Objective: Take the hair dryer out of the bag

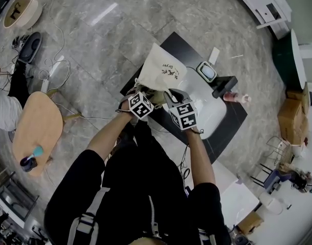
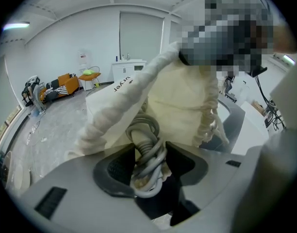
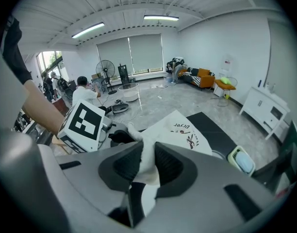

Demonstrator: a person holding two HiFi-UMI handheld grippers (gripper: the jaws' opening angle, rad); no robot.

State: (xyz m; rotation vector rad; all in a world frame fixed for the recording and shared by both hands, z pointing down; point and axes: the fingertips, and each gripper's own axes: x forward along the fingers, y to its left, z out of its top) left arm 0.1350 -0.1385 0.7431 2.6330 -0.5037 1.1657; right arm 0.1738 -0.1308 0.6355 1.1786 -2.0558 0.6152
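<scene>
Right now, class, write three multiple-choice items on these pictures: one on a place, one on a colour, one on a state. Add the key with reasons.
1. Where does the cloth bag lie?
A. on the black table
B. in a drawer
C. on a chair

2. What colour is the cord between the left gripper's jaws?
A. red
B. grey
C. yellow

3. How is the right gripper?
A. open and empty
B. shut on a bottle
C. shut on the bag's cloth

Key:
1 A: the head view shows the bag resting on the black tabletop.
2 B: the coiled cord coming out of the bag is grey.
3 C: a fold of cream cloth is pinched between its pads.
</scene>
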